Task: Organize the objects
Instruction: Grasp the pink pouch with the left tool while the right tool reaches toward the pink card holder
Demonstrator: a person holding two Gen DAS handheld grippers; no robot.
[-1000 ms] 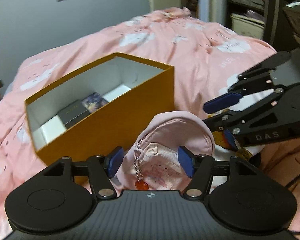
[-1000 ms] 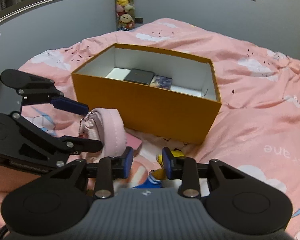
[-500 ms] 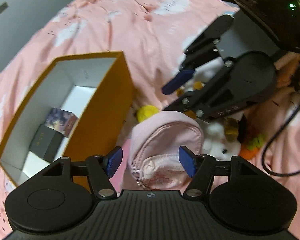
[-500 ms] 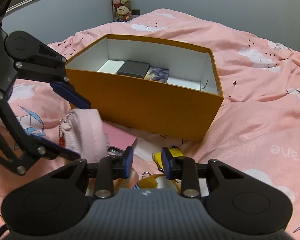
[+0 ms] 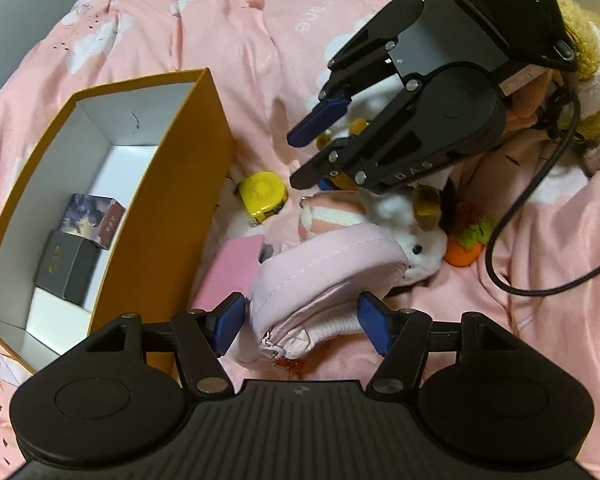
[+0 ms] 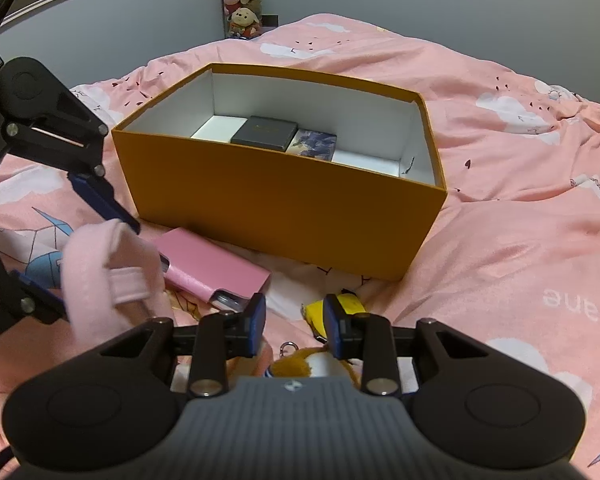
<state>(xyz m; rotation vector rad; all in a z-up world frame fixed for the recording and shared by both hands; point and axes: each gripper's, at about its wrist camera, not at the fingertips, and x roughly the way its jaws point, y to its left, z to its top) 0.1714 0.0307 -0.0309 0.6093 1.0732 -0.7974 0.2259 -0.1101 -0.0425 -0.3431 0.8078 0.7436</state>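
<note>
We have the pink zip pouch (image 5: 332, 264) caught between the blue pads of the left hand-held gripper (image 5: 302, 322), which grasps it by its sides and carries it just off the near long wall of the orange box (image 5: 168, 216), outside the box and seemingly lifted above the bedspread (image 5: 228, 32); a small red charm hangs from its zipper. The step in hand, as we judge it, is moving this pouch into the box, where a dark grey box (image 5: 66, 266) and a printed card box (image 5: 94, 220) already sit on the white floor against one end. Next we would need to lift the pouch clear of the box's rim, bring it over the free white floor beside those two, and only then let go; being soft, it may sag or catch on the wall. The right hand-held gripper (image 6: 294, 326) hovers beside the box's near wall over the loose pile, its jaws narrowed but with a clear gap and nothing pinched between them. Below it lie a yellow tape measure (image 5: 262, 196), a pink phone case (image 6: 214, 270), a white plush toy (image 5: 414, 246) and a crocheted carrot (image 5: 466, 246), all outside the box.
</note>
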